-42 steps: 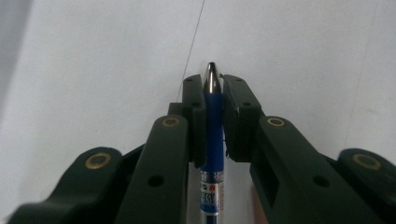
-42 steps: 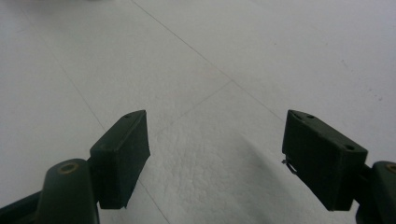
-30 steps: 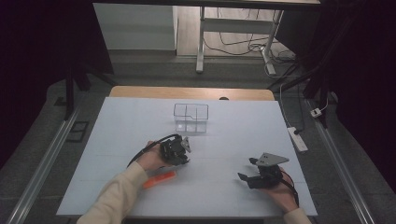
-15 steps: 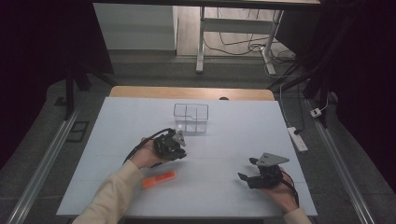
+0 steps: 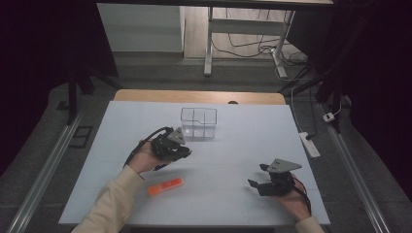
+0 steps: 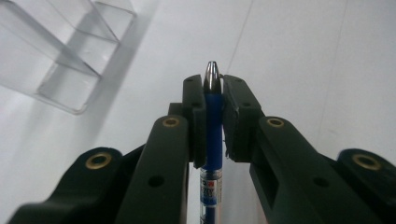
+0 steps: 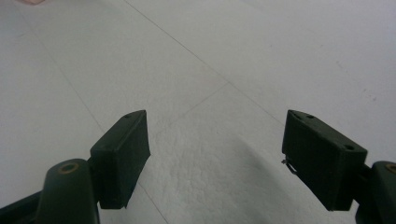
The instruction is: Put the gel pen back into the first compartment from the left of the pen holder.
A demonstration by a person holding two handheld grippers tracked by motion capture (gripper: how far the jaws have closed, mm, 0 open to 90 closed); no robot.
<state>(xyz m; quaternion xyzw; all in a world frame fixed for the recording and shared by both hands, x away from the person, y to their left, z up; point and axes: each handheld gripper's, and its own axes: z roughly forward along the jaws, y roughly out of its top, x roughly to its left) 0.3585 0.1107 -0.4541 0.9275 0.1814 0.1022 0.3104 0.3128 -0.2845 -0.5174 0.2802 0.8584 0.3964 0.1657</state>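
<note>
I count one pen (image 6: 213, 135), one clear box (image 5: 198, 122) and one orange marker (image 5: 165, 186) on the table (image 5: 243, 141). My left gripper (image 5: 180, 151), left of frame centre, is clamped on the pen, whose silver tip pokes out just past the pads. The box sits just above it. My right gripper (image 5: 257, 175), at lower right, has its jaws apart over bare table.

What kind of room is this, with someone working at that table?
Probably a lab or workshop set up for recording handwork: a plain white table, a handheld left gripper clamping a blue pen, and cables trailing over the floor behind.
</note>
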